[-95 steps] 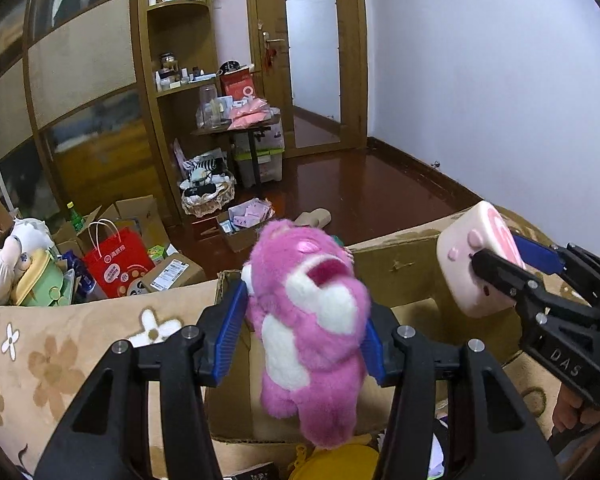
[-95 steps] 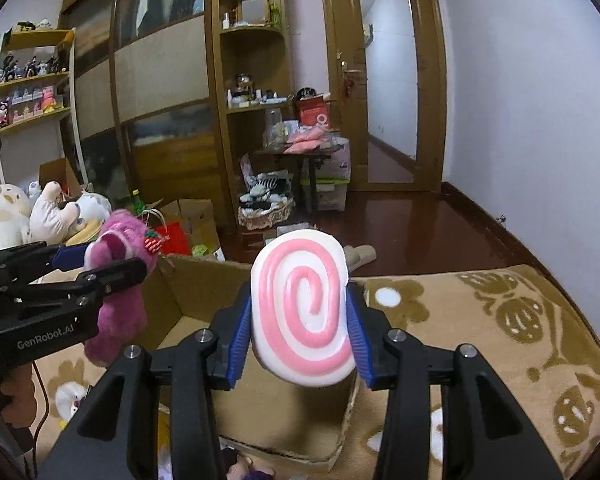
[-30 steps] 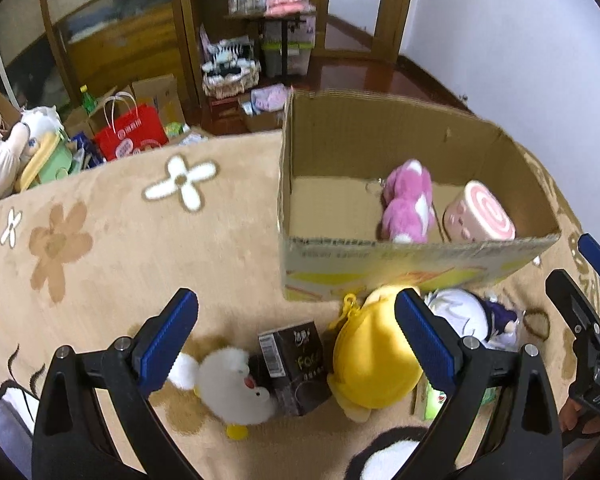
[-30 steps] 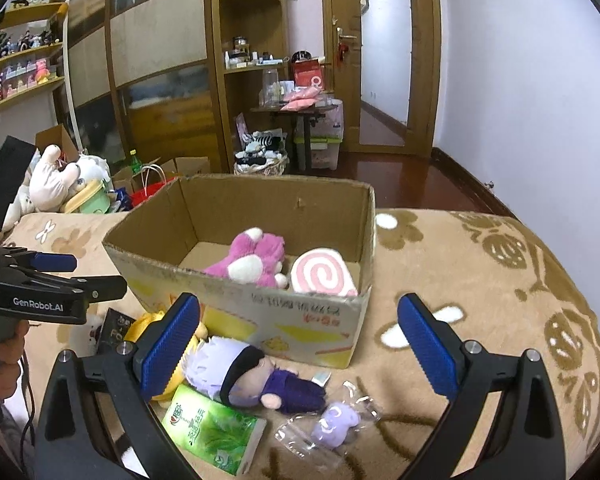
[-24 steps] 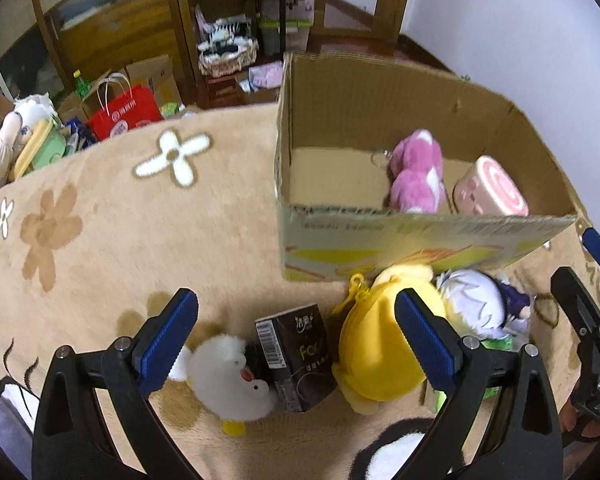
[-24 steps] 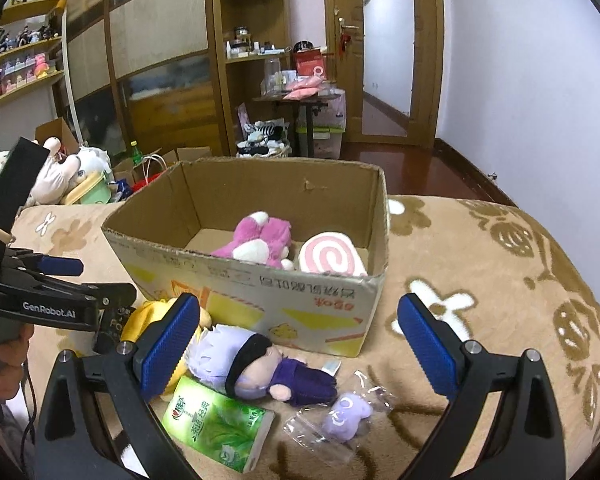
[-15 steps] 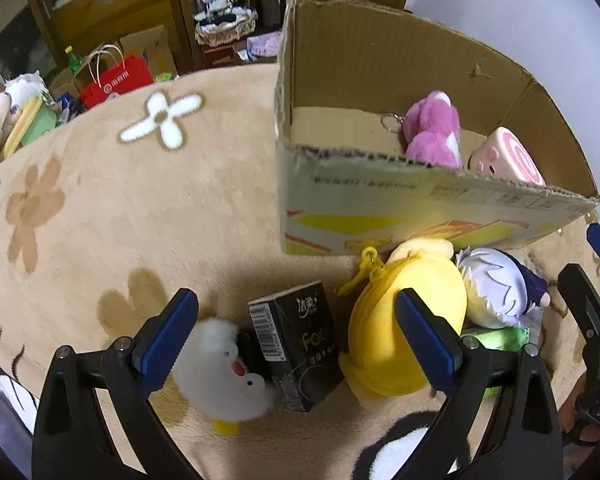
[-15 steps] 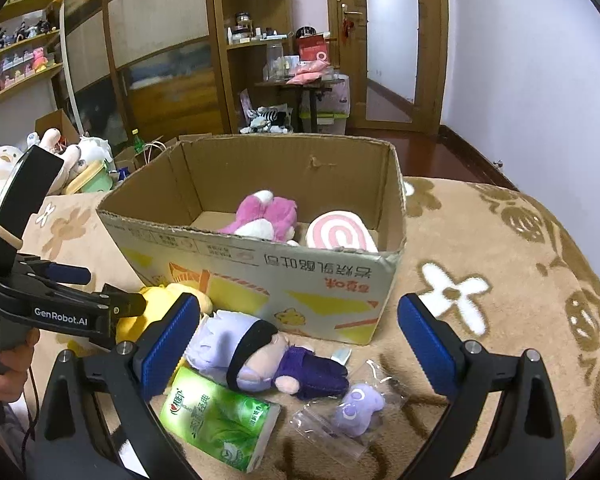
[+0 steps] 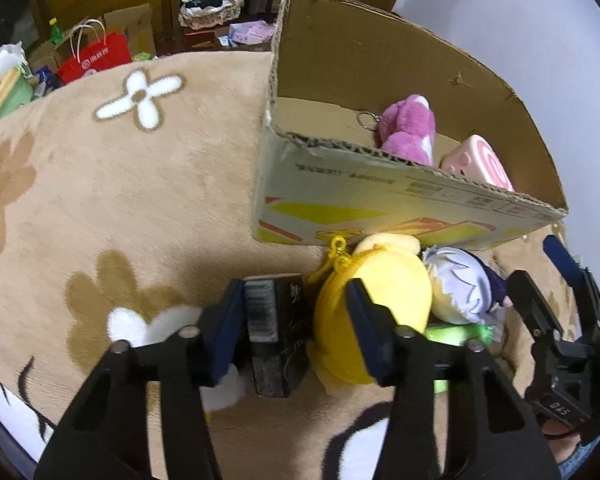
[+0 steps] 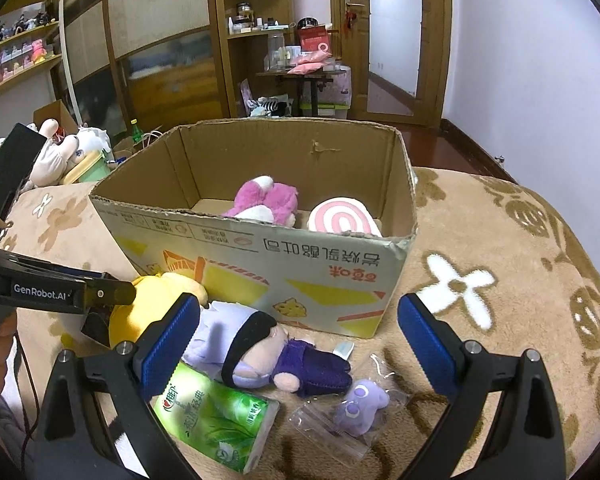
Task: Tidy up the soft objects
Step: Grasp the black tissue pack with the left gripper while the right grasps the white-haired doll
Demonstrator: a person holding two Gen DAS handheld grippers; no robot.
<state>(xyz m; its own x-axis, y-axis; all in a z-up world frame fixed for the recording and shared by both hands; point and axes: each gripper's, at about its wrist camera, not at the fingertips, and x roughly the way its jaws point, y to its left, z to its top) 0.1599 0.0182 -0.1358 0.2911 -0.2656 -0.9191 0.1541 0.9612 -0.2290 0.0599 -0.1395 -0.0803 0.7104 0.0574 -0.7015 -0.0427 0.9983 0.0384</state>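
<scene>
Pink plush [image 10: 266, 200] and a swirl cushion [image 10: 342, 218] already lie side by side in the cardboard box [image 10: 260, 248], so part of the sorting looks done. Left outside, on the flowered blanket [image 9: 120, 168] just before the box front, are a yellow plush [image 9: 380, 304], a doll [image 10: 260, 344] with pale hair and purple clothes, a small purple toy in a clear bag [image 10: 358, 406], a white plush [image 9: 160, 324], a green tissue pack [image 10: 216, 416] and a black carton [image 9: 278, 328].

The left claw [image 9: 296, 328] stands partly spread, astride the black carton, its right finger pressing against the yellow plush; whether it grips yet is unclear. The right claw [image 10: 300, 344] is spread wide and holds nothing, with the doll lying between its fingers, close to the left one.
</scene>
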